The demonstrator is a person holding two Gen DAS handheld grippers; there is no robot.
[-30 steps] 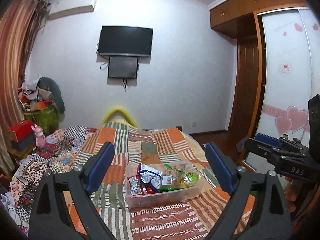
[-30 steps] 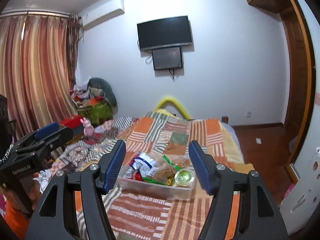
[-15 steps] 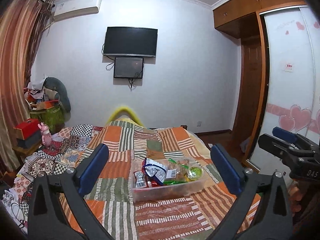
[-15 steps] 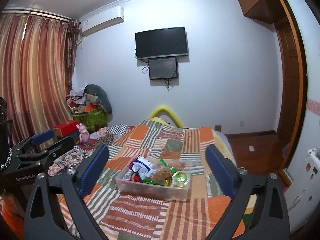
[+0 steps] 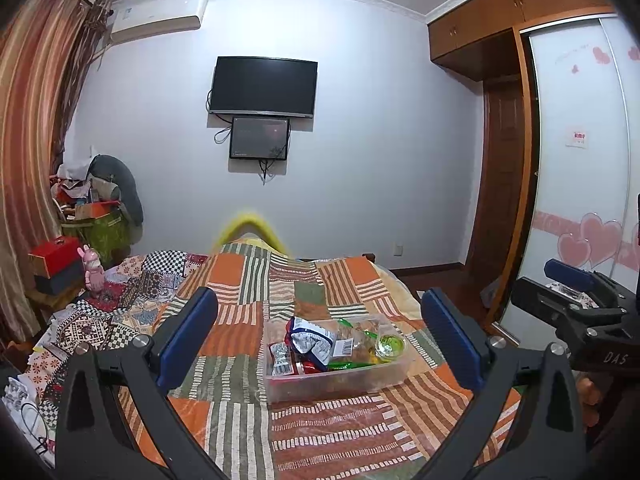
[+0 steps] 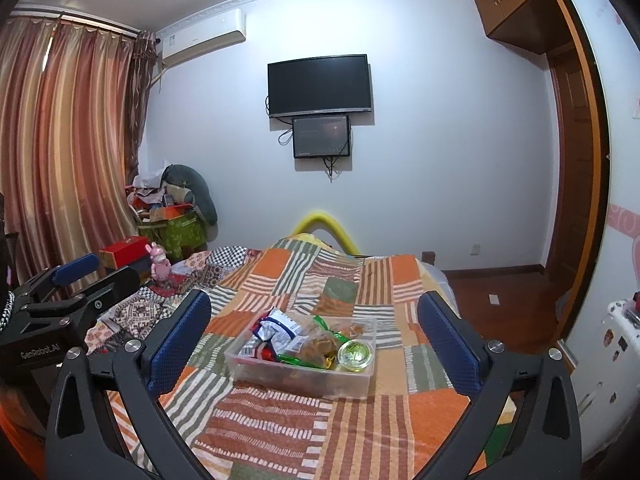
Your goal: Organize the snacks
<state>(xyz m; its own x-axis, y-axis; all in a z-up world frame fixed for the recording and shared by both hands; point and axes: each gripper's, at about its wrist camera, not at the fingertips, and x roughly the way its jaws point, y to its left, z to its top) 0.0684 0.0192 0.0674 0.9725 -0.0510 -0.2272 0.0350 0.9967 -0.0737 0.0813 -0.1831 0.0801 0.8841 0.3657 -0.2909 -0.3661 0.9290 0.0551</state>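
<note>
While both tools (image 5: 320, 340) (image 6: 314, 338) gape, snack bin (image 6: 304, 380) apart.

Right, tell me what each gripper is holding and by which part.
Nothing is held. The left gripper and the right gripper both stand wide open, short of the clear snack bin on the bed.

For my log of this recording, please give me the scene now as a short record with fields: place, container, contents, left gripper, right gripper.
place: bedroom, patchwork quilt on a bed
container: clear plastic bin resting on the quilt, no lid seen
contents: blue-white snack bag, green round cup, green wrapper, other packets too small to name
left gripper: open, holds nothing, apart from the bin
right gripper: open, holds nothing, apart from the bin
background: wall TV, curtains
</note>
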